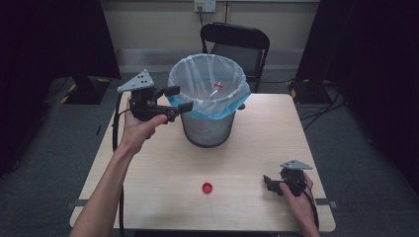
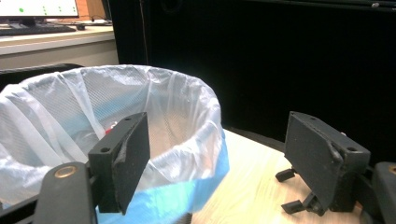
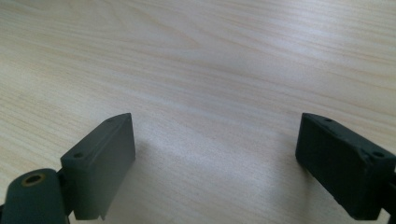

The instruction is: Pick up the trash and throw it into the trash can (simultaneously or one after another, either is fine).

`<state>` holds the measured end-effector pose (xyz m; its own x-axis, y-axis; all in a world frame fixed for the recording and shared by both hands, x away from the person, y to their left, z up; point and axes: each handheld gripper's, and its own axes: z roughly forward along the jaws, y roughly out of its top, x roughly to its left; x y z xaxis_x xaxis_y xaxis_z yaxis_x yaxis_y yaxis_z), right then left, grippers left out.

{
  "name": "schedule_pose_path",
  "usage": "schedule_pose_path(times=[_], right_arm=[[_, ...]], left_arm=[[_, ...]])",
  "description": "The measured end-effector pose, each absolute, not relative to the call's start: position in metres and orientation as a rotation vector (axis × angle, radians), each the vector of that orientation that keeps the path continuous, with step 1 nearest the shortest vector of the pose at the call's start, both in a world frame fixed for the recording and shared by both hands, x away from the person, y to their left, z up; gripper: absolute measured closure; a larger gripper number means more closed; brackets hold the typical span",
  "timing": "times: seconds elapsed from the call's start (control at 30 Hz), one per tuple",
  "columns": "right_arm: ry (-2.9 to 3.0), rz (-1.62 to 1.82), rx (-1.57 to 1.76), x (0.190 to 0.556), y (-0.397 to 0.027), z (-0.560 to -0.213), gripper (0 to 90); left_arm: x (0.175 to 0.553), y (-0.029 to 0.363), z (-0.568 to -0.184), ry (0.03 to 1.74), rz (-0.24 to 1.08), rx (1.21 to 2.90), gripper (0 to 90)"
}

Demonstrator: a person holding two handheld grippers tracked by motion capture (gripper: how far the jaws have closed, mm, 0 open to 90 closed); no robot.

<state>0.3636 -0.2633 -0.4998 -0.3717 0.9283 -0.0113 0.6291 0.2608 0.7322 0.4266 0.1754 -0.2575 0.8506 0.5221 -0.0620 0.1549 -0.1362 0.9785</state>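
Standing at the upper centre of the high view, the waste bin (image 1: 208,106) is a mesh container lined with a clear bag whose blue hem folds over the rim, and it rests on the far half of the wooden table (image 1: 257,148). A small red-and-white item (image 1: 217,86) lies inside the liner; what it is cannot be told. The left gripper (image 1: 179,98) is held above the table just left of the bin, its tips at the rim; its jaws stand wide apart with nothing between them. In the left gripper view the liner rim (image 2: 140,74) sits beyond the left jaw, and open air separates the two pads. The right gripper (image 1: 269,182) sits low at the lower right of the high view, near the table edge, well apart from the bin. The right gripper view shows its jaws spread wide over bare wood grain, gripping nothing. A red cap (image 1: 207,187) lies on the table at lower centre, between the two forearms, touched by neither gripper. A black folding chair (image 1: 237,42) stands behind the table.
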Motion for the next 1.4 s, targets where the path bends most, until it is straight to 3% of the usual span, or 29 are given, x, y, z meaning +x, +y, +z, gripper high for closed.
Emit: schedule_pose_path(times=[0.87, 1.4], right_arm=[[2.094, 0.903, 1.410, 0.364, -0.263, -0.500, 11.2], [2.094, 0.903, 1.410, 0.364, -0.263, -0.500, 11.2]], left_arm=[[0.393, 0.169, -0.335, 0.542, 0.247, 1.783, 24.6], [0.384, 0.144, -0.394, 0.531, 0.150, 1.937, 22.6]])
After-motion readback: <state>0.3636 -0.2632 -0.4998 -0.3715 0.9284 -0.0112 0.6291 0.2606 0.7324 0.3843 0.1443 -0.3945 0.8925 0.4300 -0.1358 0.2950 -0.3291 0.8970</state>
